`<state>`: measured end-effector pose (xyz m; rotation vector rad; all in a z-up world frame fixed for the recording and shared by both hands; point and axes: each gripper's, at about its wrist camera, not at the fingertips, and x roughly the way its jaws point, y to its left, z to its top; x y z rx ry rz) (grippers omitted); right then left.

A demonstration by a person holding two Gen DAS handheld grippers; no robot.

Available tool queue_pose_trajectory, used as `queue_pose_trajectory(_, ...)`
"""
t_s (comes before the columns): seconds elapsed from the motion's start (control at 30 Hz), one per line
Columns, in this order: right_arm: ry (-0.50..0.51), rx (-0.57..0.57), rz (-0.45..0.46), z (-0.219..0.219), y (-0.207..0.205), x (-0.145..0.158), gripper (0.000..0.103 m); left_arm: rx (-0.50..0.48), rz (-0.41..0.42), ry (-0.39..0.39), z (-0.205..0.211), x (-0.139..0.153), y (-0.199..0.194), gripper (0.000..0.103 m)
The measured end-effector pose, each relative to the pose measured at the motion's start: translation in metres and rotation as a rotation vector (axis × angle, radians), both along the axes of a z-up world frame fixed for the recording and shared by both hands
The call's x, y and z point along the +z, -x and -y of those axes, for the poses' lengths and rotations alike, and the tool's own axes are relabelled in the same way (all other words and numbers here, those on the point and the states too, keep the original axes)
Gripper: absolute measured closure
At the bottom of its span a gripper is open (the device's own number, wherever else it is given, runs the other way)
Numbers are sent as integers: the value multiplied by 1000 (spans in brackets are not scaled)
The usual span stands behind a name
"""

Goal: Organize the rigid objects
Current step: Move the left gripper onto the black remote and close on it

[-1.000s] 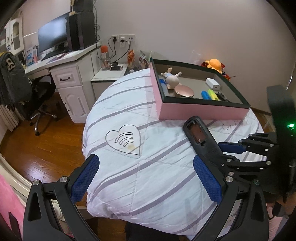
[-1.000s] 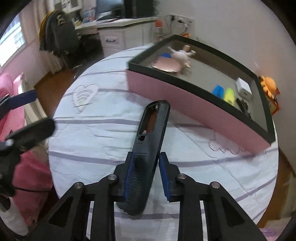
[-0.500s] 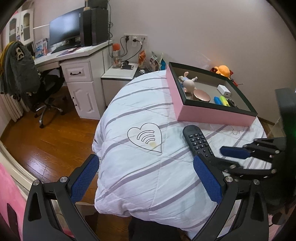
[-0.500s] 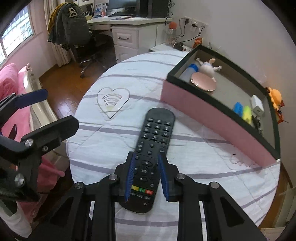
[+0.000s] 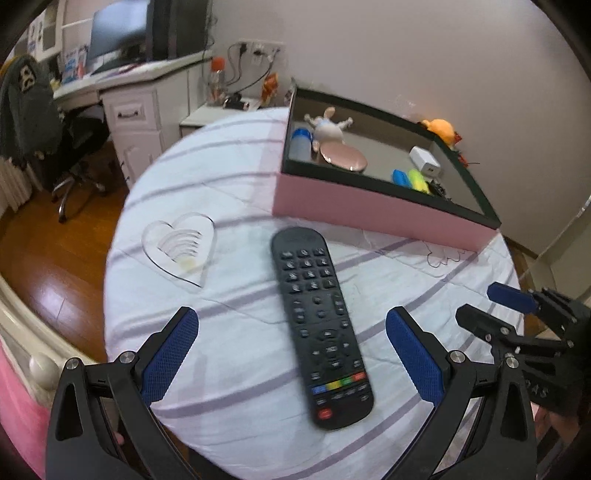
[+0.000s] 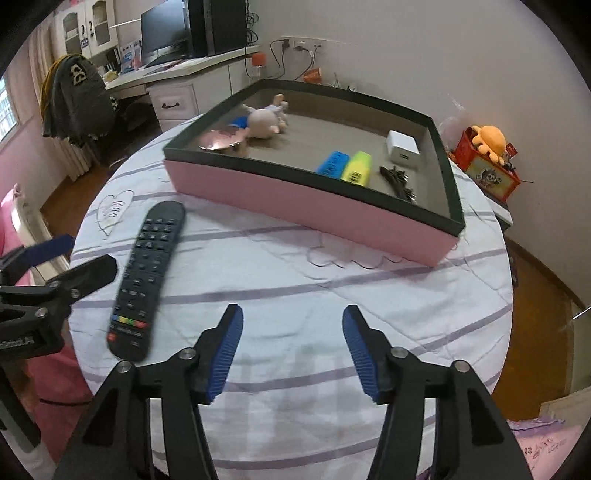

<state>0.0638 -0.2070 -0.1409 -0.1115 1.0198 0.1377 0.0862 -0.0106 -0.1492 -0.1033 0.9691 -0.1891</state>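
My left tongs (image 5: 291, 354) are spread wide, holding nothing, and the remote (image 5: 319, 325) lies buttons-up on the striped tablecloth (image 5: 236, 369) between their blue pads, touching neither. My right tongs (image 6: 291, 349) are wide apart too and empty, hovering over bare cloth just to the right of the remote (image 6: 147, 277); from that side I can see the left tongs' fingers (image 6: 88, 273) reaching in beside it.

A little further out, a clear heart-shaped plaque (image 5: 181, 251) lies flat on the cloth, to the left of the remote's top end and apart from it.

Beyond that sits the pink tray (image 6: 332, 206) with its dark rim, close to the remote's far end but not touching. Inside it are a round rose-gold mirror (image 6: 221, 140), a small doll (image 6: 264, 120), a blue marker (image 6: 332, 162) beside a yellow one (image 6: 356, 168), a white charger (image 6: 402, 147) and a bundle of dark hairpins (image 6: 397, 181).

Past the table stand a white desk (image 6: 177, 92) with a monitor (image 6: 162, 27), and a chair draped with a grey jacket (image 6: 74, 99).
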Motion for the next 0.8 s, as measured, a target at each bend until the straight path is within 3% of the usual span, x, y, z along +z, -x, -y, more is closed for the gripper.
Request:
queue_pose_trajectory(0.2,-49,29,-6,19,-14,-13,41,68,-37,-62,21,-15,-5,0)
queue_pose_trajectory(0.3,-66,37,6,26,-14,-14,22,80,-43,-103,32,-21,-6,0)
queue_pose_trajectory(0.37,-83,46,16,31,-16,-15,22,86,-44,-127,38,-23,-7,1)
queue_pose_trajectory(0.57,-111,37,33,45,-21,-17,22,41,-45,-181,54,-31,-9,20)
queue_pose_trajectory(0.77,-128,31,19,52,-25,-24,22,-33,-3,-199,61,-26,-9,59)
queue_pose_trajectory(0.8,-132,31,17,53,-25,-25,22,-46,-5,-199,61,-26,-10,59)
